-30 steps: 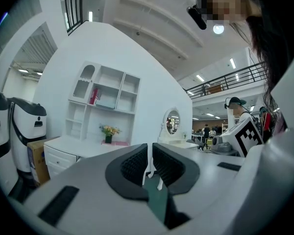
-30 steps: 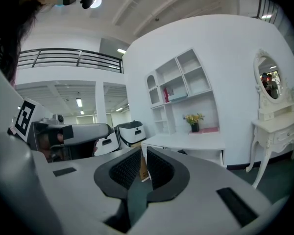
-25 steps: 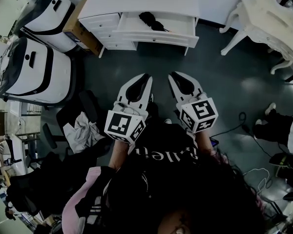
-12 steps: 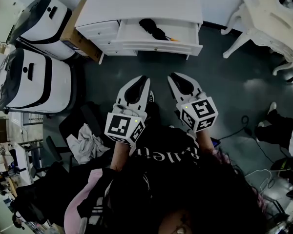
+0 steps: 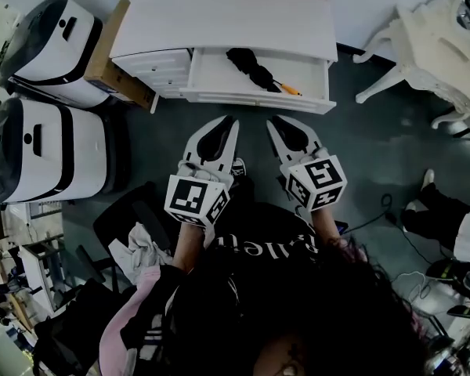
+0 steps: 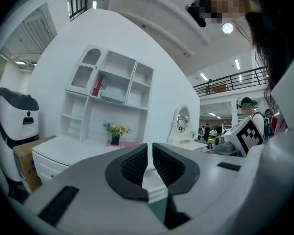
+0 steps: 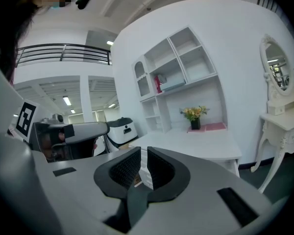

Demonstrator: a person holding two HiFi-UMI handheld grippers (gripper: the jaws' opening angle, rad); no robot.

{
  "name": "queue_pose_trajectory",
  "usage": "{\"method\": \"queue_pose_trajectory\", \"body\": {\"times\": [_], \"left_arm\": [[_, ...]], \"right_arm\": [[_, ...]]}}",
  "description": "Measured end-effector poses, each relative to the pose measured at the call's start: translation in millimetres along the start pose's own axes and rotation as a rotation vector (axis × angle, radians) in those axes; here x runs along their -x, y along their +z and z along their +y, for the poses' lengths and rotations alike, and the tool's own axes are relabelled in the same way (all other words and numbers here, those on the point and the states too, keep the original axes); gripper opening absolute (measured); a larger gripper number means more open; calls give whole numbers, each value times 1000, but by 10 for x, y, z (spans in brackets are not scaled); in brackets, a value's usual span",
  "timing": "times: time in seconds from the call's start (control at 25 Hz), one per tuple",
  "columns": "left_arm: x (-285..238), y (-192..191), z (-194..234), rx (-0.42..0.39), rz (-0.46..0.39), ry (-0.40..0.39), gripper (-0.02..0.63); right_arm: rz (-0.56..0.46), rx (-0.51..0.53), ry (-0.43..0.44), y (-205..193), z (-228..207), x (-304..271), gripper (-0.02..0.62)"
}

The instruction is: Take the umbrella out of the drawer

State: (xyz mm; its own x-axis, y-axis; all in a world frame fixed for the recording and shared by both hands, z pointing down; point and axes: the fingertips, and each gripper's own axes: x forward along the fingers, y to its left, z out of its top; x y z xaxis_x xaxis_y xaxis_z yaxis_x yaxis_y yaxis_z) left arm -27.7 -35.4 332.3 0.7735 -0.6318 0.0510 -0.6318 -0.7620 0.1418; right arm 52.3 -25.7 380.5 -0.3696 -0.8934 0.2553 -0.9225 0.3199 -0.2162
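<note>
Umbrella (image 5: 252,66) in open drawer (image 5: 218,81), beyond left claw (image 5: 230,121), right claw (image 5: 271,121); both closed.

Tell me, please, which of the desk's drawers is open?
The wide drawer, pulled out towards the person with the black umbrella lying in it. The small drawers stacked beside it are all shut.

dressing table (image 5: 432,39) cut by right edge

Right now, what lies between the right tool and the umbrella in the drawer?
In the head view, only bare dark floor and the open drawer front lie between the right tool and the umbrella.
</note>
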Motion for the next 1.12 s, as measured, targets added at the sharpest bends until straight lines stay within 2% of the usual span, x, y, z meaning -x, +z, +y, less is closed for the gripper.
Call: {"method": "queue_pose_trajectory", "body": {"times": [0.52,0.84,1.12], "left_arm": [[-714,26,1252,18,23,-53,41],[-906,-64,1623,46,41,-62,41],[-1175,-106,1709,51,57,-59,41]], "right_arm": [[65,-17,-49,195,-232,-1388,66],[103,-28,-93,167,-427,-1754,66],[125,-43,-111,140,-774,-1913,66]]}}
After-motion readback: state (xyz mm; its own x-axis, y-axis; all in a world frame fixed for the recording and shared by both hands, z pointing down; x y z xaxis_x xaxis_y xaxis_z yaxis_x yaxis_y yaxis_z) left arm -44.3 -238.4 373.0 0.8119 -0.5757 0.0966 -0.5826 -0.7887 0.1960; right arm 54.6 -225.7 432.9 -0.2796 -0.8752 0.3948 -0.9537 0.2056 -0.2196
